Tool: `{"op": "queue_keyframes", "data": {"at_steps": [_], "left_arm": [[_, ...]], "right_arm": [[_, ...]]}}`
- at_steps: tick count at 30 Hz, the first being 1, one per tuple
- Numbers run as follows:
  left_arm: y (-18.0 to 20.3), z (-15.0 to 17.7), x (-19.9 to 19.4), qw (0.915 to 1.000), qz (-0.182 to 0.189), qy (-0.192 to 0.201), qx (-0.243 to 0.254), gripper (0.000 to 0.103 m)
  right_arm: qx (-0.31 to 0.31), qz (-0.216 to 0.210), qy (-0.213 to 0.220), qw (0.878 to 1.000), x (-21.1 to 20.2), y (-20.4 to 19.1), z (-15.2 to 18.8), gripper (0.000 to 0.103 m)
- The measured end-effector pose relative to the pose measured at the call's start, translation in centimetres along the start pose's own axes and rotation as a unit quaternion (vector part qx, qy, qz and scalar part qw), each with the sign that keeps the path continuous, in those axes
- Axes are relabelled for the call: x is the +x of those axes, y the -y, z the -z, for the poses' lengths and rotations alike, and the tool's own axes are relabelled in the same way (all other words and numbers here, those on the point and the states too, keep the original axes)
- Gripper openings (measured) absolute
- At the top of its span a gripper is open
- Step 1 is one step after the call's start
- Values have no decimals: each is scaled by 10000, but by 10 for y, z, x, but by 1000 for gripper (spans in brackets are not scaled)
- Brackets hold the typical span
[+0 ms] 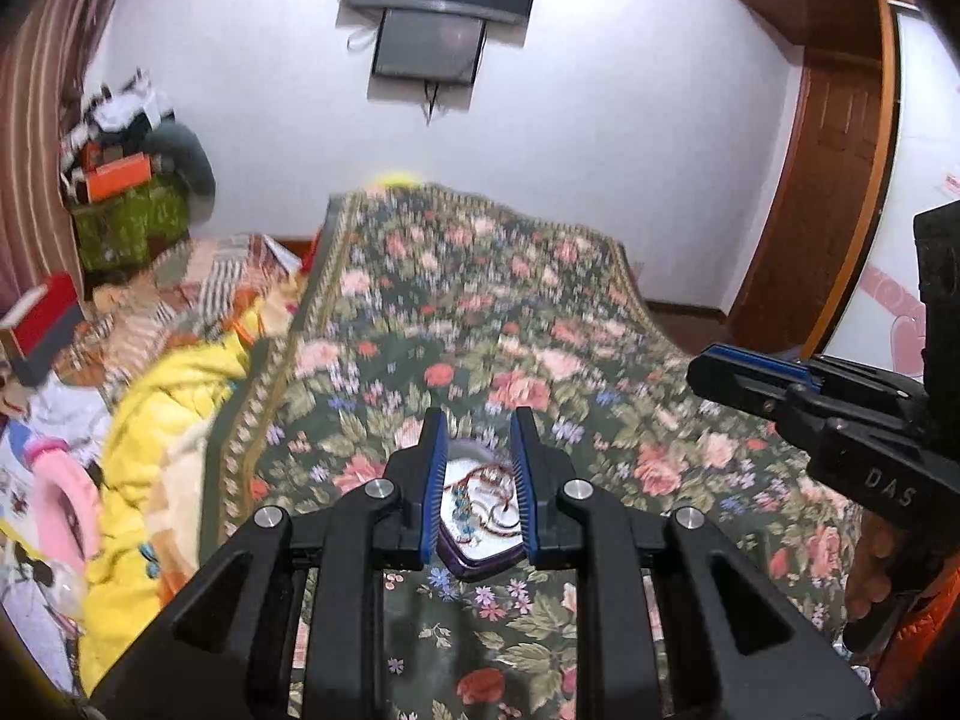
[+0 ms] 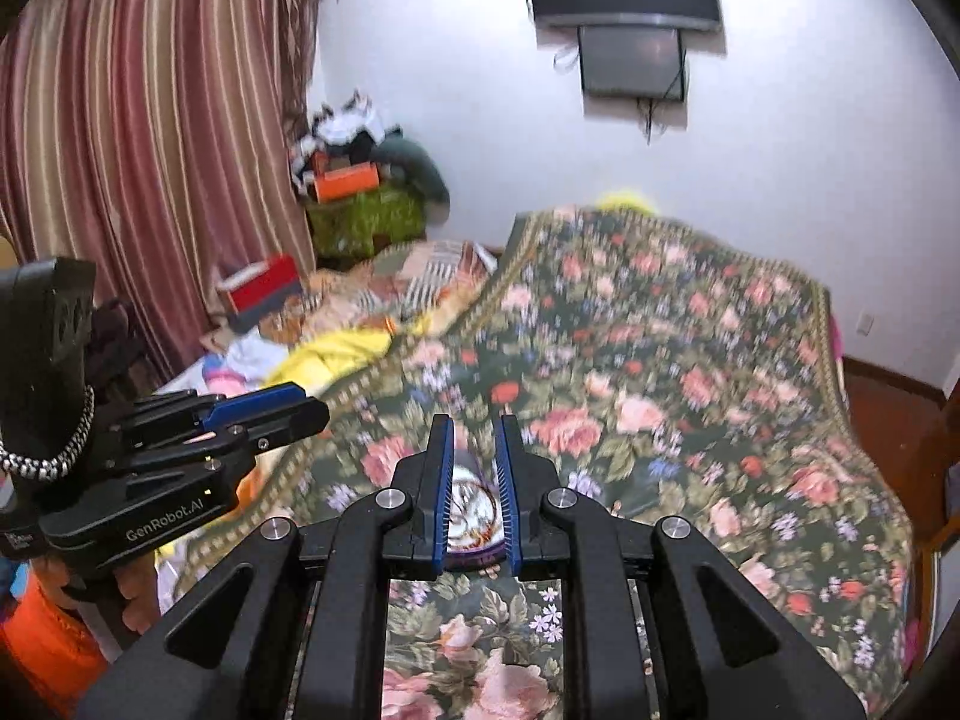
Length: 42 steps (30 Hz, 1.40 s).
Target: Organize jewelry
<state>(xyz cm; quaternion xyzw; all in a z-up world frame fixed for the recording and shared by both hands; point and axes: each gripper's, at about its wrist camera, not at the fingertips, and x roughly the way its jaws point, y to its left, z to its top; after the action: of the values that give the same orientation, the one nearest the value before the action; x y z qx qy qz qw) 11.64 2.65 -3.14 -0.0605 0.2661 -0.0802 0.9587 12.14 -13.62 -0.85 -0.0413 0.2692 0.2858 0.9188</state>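
A small purple-rimmed tray (image 1: 480, 569) with a white inside lies on the floral bedspread (image 1: 480, 300). A tangle of beaded jewelry (image 1: 480, 495), red-brown and turquoise strands, rests in it. My left gripper (image 1: 477, 414) hovers above the tray, its jaws a narrow gap apart with nothing between them. My right gripper (image 1: 696, 369) reaches in from the right, lifted off the bed. In the right wrist view the same tray (image 2: 471, 558) and jewelry (image 2: 471, 501) show behind my right gripper (image 2: 474, 420), which is nearly closed and empty. My left gripper (image 2: 318, 408) comes in from the left.
A yellow blanket (image 1: 168, 408) and mixed clutter lie left of the bedspread, with a red box (image 2: 264, 285) near the striped curtain (image 2: 150, 150). A wall screen (image 1: 438, 6) hangs ahead and a wooden door (image 1: 828, 180) stands at the right. A hand (image 1: 876, 570) holds the right gripper's handle.
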Motion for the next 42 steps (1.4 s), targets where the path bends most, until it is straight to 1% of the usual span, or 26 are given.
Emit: {"op": "queue_keyframes", "data": {"at_steps": [5, 7, 9, 10, 11, 12, 13, 14, 15, 17, 19, 21, 22, 23, 24, 26, 27, 29, 30, 32, 37, 42], "left_arm": [[23, -8, -52, 9981, -46, 567, 234, 20], [34, -10, -71, 9964, -62, 780, 331, 20], [44, -10, -91, 9939, -111, 1010, 427, 22], [48, -9, -100, 9924, -154, 1129, 458, 27], [52, -8, -110, 9907, -194, 1262, 470, 34], [56, -7, -121, 9888, -222, 1397, 465, 37], [58, -5, -128, 9875, -242, 1490, 460, 39], [60, -4, -137, 9859, -273, 1587, 458, 40], [62, -3, -145, 9845, -301, 1664, 456, 41], [63, -2, -154, 9831, -350, 1746, 425, 51], [64, 0, -163, 9813, -376, 1855, 362, 54], [62, 1, -167, 9807, -392, 1885, 344, 54], [62, 1, -169, 9807, -398, 1883, 338, 55], [62, 1, -171, 9808, -408, 1880, 328, 58], [61, 1, -171, 9807, -426, 1880, 313, 60], [60, 3, -172, 9798, -504, 1915, 281, 71], [59, 4, -173, 9792, -551, 1933, 264, 73], [57, 5, -172, 9785, -624, 1953, 219, 90], [55, 6, -173, 9783, -634, 1966, 186, 92], [54, 6, -172, 9776, -666, 1993, 136, 94], [52, 6, -168, 9775, -763, 1961, 150, 96], [53, 9, -167, 9771, -806, 1961, 179, 97]], "right_arm": [[-30, 160, 593, 9981, -45, -15, -7, 13], [-31, 167, 787, 9968, -61, -20, -9, 13], [-4, 133, 977, 9951, -77, -26, -10, 15], [11, 137, 1054, 9943, -82, -28, -10, 21], [34, 157, 1164, 9931, -90, -30, -9, 32], [46, 206, 1281, 9915, -97, -32, -8, 38], [52, 260, 1375, 9902, -101, -34, -6, 49], [58, 344, 1509, 9879, -107, -36, -4, 55], [48, 402, 1608, 9861, -113, -39, -2, 57], [12, 450, 1700, 9844, -119, -42, -1, 63], [12, 482, 1786, 9827, -123, -45, 1, 69], [18, 528, 1849, 9813, -125, -46, 2, 74], [31, 538, 1868, 9809, -126, -47, 3, 78], [59, 538, 1888, 9805, -127, -47, 3, 81], [80, 535, 1905, 9802, -127, -47, 3, 83], [110, 565, 1930, 9795, -128, -47, 3, 86], [104, 595, 1928, 9794, -128, -47, 4, 87], [88, 681, 1924, 9789, -128, -48, 6, 95], [80, 710, 1930, 9786, -127, -48, 6, 97], [69, 727, 1944, 9782, -126, -48, 7, 103], [70, 786, 1886, 9789, -124, -48, 12, 103], [134, 756, 1834, 9800, -124, -47, 16, 103]]}}
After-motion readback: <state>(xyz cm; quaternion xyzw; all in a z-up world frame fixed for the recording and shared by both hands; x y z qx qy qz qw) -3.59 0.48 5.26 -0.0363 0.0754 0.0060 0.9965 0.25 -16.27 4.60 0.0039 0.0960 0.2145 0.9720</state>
